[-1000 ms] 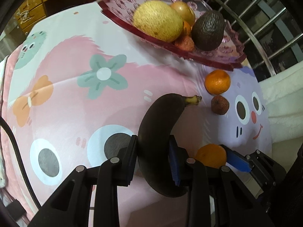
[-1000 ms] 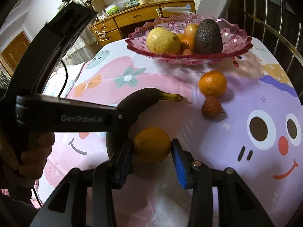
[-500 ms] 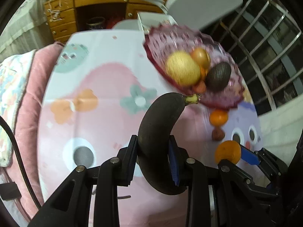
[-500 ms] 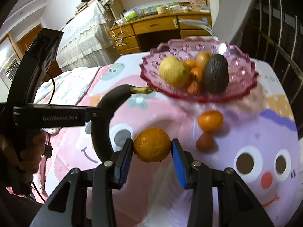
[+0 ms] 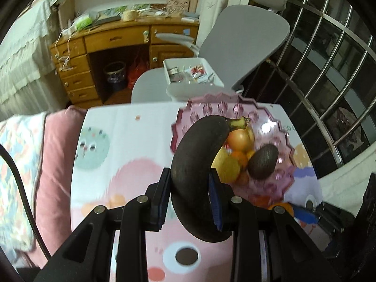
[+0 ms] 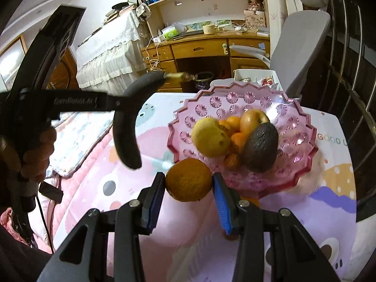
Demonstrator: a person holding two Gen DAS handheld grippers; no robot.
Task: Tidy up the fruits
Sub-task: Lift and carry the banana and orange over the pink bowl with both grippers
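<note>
My left gripper (image 5: 189, 196) is shut on a blackened banana (image 5: 195, 169), held above the table with its stem pointing at the pink glass bowl (image 5: 279, 174). In the right wrist view the same banana (image 6: 127, 127) hangs at the left, held by a hand. My right gripper (image 6: 188, 189) is shut on an orange (image 6: 188, 179), raised just in front of the pink bowl (image 6: 296, 164). The bowl holds a yellow fruit (image 6: 209, 137), an avocado (image 6: 259, 149), an apple (image 6: 252, 119) and small oranges. Another orange (image 6: 252, 199) is partly hidden behind my right finger.
The table carries a pink cartoon cloth (image 5: 131, 141). Behind it stand a grey chair (image 5: 242, 37) with a white tray (image 5: 190, 71), and a wooden desk (image 5: 117, 54). A metal railing (image 5: 329, 54) runs along the right. A pink cushion (image 5: 56, 155) lies at the left.
Both grippers have risen with their fruit and moved toward the bowl. The banana now hangs over the bowl's near rim, and the loose fruits on the cloth have dropped mostly out of sight.
</note>
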